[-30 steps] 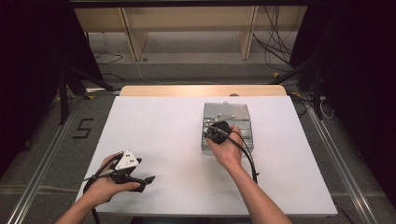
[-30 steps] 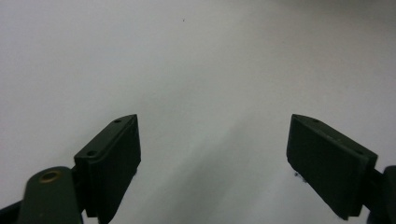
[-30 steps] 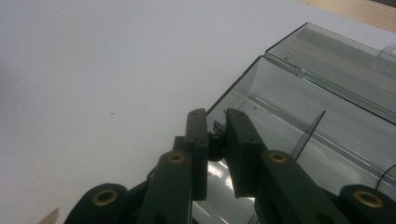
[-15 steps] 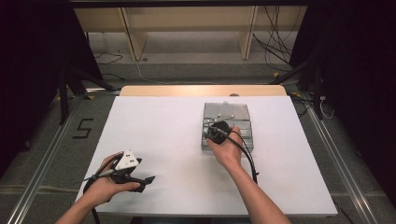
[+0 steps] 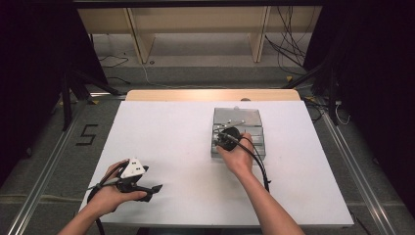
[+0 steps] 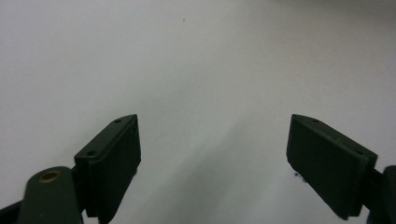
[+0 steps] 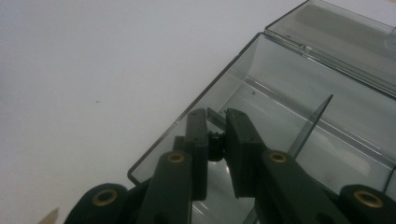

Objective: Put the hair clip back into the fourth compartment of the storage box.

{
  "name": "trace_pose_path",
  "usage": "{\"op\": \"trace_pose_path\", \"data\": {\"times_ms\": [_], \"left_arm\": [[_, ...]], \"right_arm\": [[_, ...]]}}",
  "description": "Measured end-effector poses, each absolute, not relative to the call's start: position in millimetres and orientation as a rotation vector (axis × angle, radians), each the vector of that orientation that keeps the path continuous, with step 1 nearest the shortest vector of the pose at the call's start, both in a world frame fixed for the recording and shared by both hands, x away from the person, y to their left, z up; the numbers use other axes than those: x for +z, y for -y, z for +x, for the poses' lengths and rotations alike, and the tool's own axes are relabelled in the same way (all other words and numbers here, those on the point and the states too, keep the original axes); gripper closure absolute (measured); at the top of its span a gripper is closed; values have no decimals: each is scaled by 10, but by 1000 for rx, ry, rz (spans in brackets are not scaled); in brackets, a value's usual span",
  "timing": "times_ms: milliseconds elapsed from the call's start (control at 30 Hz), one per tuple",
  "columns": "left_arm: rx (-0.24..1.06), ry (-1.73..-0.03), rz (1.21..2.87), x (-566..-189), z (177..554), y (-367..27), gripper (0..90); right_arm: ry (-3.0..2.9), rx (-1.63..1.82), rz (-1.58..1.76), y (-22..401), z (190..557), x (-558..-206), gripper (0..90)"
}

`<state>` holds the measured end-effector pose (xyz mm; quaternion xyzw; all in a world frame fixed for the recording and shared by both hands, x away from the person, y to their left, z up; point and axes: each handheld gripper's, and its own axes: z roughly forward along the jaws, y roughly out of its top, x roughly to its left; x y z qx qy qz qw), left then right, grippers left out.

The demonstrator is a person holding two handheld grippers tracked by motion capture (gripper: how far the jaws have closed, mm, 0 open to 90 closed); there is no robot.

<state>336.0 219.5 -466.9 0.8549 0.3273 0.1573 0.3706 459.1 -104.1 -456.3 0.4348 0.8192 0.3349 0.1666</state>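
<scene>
right gripper [image 7: 215, 126]: jaws nearly closed, pinching a small dark part [image 7: 215, 141] between the pads; what the part is, too small to tell.
the part: sits high between the jaws, right over the near-left corner of the clear box [image 7: 261, 88], inside its rim.
the box: open, lid [image 7: 345, 28] folded back beyond the jaws; a thin divider [image 7: 310, 123] stands just right of the jaw tips, making at least 2 compartments.
compartment under the jaws: looks bare, nothing else resting on its floor that i can make out.
high view: right gripper [image 5: 226, 137] is poised over the near-left part of the box [image 5: 252, 117], hand behind it.
left gripper [image 6: 212, 149]: jaws spread wide, gripping nothing, just white table [image 6: 196, 60] ahead of them.
left gripper, high view: left gripper [image 5: 147, 188] rests low by the table's near edge, well apart from the box.
progress: by my read, the part is gripped and at the box; whether it goes in or comes out, i cannot tell.
left to do: either a release into that corner compartment or a lift clear of the rim.
</scene>
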Motion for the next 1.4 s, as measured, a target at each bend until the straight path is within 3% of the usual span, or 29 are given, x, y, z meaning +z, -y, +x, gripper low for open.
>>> {"op": "trace_pose_path", "data": {"times_ms": [533,1400], "left_arm": [[400,-838,2199,-4671,3362,-2193,176],[402,-840,2199,-4670,3362,-2194,177]], "right_arm": [[-2367,916,1248,1048,4608,-4600,794],[-2295,1019,1305,1359,4443,-4443,527]]}}
